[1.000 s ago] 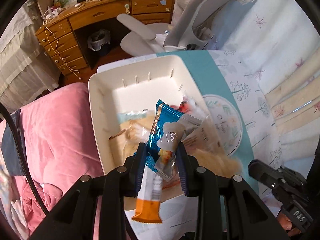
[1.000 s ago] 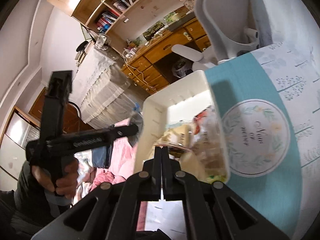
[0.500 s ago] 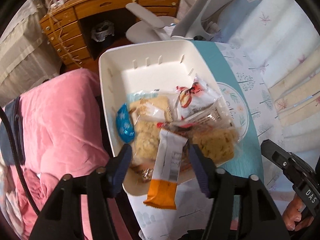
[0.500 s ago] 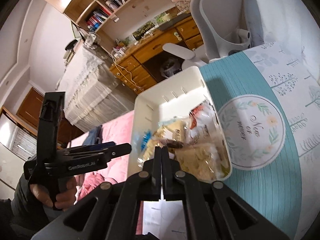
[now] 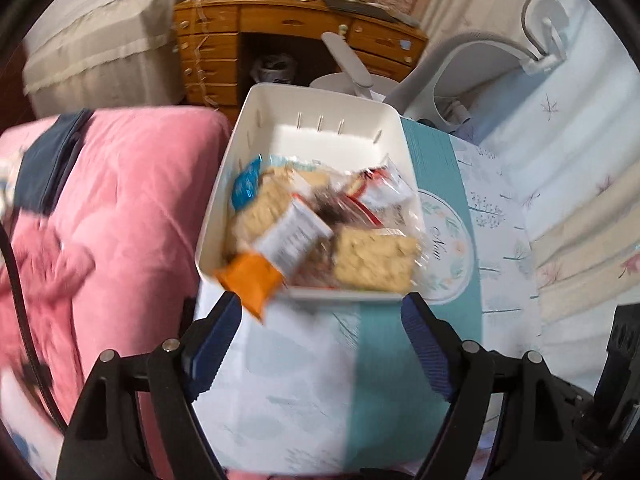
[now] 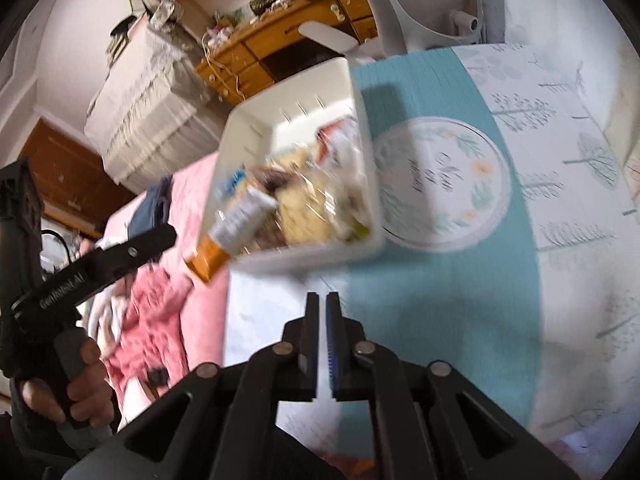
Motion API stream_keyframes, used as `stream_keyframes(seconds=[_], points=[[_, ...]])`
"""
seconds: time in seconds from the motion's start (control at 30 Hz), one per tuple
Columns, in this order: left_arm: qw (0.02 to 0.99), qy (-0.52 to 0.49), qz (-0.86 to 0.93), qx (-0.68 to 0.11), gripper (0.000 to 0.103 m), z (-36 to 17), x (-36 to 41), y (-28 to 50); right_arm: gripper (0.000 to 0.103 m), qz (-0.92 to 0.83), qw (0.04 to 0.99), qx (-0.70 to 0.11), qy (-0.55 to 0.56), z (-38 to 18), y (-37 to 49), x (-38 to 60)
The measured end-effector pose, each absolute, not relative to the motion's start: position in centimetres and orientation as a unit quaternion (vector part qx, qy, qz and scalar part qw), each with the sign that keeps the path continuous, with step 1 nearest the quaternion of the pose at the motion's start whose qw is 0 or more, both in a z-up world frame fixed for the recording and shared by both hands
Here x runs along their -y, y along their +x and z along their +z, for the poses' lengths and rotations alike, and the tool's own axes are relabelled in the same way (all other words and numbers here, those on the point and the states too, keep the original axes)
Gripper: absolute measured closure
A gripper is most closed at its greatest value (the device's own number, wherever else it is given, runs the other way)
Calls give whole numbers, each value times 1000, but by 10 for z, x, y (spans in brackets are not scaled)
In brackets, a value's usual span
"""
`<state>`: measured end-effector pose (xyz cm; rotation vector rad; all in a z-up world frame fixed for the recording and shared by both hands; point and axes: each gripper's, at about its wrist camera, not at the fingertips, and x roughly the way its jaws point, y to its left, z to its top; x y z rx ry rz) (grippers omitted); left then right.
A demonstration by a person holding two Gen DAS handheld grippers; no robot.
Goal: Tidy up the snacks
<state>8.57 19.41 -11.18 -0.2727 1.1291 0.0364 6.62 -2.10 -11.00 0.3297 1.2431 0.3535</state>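
A white plastic bin [image 5: 320,108] sits just beyond the left gripper [image 5: 322,312], heaped with wrapped snacks; an orange-ended bar wrapper [image 5: 276,256] hangs over its near rim. Left jaws are opening wide and empty. The right gripper [image 6: 322,308], opening from a narrow slit, holds nothing.

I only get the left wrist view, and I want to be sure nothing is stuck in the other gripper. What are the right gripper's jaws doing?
Observer: The right gripper has its jaws opening, with only a narrow gap, and nothing is between them.
Operator: Is it over the bin?
Observer: No. It points at the tablecloth short of the bin.
Operator: And the snack bar hanging out?
Observer: From that side, the snack bar overhangs the bin's near corner. The left gripper is off beside it, over the pink blanket, not touching it.
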Motion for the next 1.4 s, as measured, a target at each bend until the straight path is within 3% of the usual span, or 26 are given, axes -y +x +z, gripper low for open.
stream_keyframes(seconds=[0.07,0.13,0.27,0.33,0.43,0.7,1.03,1.4], points=[[838,-144,24,-525,19,-107,-173,67,87,163,786,-579,144,-105,54,42],[842,-149,26,-518,13,-103,-155,55,72,162,786,-581,134,-100,43,64],[848,-165,14,-503,5,-91,-110,28,62,150,794,-580,105,-89,19,116],[852,-173,3,-495,1,-83,-89,16,49,144,796,-580,99,-83,12,134],[854,-157,-16,-496,1,-71,-65,4,32,148,793,-581,109,-71,2,160],[872,-102,-12,-478,1,-28,-25,-33,9,160,806,-564,85,-24,-19,166],[891,-48,57,-447,1,-10,-5,-55,7,149,856,-494,28,11,-57,153],[895,-26,89,-436,1,-8,1,-60,6,150,847,-509,38,2,-57,154]])
